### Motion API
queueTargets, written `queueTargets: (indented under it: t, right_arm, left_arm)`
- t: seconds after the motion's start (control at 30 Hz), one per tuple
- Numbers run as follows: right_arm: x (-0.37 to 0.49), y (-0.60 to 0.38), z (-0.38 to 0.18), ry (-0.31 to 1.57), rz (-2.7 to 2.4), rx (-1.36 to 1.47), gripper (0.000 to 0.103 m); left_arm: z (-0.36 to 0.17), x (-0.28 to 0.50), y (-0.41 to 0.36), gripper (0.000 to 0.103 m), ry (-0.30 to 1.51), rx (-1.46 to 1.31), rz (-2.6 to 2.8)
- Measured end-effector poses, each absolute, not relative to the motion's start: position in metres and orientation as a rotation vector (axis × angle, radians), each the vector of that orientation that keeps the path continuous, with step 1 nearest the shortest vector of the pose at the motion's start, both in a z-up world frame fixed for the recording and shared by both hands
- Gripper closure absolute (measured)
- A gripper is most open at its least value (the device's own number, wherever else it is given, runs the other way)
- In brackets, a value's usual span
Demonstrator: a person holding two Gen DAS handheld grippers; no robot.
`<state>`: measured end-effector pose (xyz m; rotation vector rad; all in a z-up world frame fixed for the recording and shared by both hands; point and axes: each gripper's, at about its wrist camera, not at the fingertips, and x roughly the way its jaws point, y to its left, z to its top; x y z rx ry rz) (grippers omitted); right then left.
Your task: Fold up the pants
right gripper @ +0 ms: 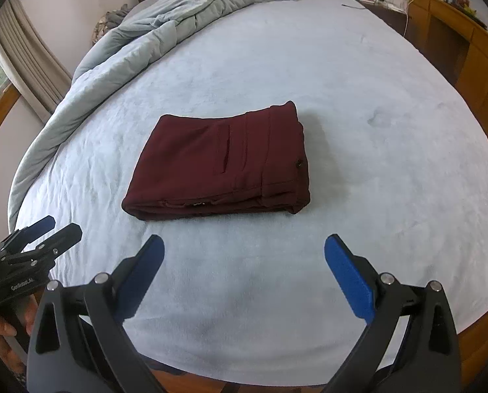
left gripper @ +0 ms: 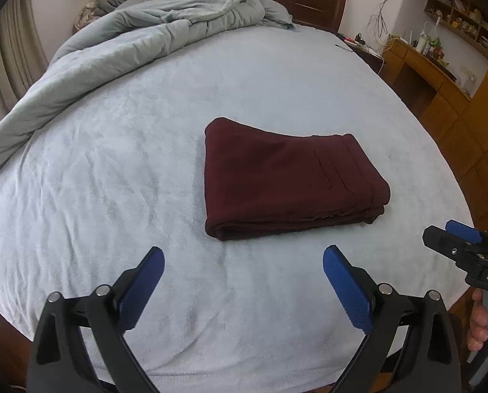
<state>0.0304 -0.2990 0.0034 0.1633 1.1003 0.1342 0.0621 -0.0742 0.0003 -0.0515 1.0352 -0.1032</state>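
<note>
The pants (left gripper: 289, 180) lie on the bed (left gripper: 112, 163) as a compact dark-red rectangle, several layers thick, with the stacked fold edges facing the tongs and the waistband and pocket slit uppermost toward the right side. They sit ahead of both tongs: a little right of centre for the left tongs (left gripper: 244, 281), a little left of centre for the right tongs (right gripper: 244, 271).

Neither pair touches the cloth. The left tongs stand wide apart over bare sheet, holding nothing; the right tongs likewise stand apart and empty, short of the near edge of the bundle.

Judging by the tidy stack, the folding itself looks finished, and the step in hand seems to be the release and pull-back. The next move probably calls for little: at most a check that the layers lie square, perhaps a light press on the near edge, where the layers show a slight unevenness.

Beyond the pants a rumpled grey duvet (left gripper: 139, 42) is heaped at the far left of the bed, well apart from the bundle.
</note>
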Motion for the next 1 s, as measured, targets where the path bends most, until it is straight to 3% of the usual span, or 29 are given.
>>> queueTargets:
  t: [1.0]
  right_arm:
    - [0.031,-0.295,-0.006,1.134,0.116,0.164,0.005]
  left_arm:
    - [-0.005,0.063,-0.073,0.005,1.049,-0.037,-0.084]
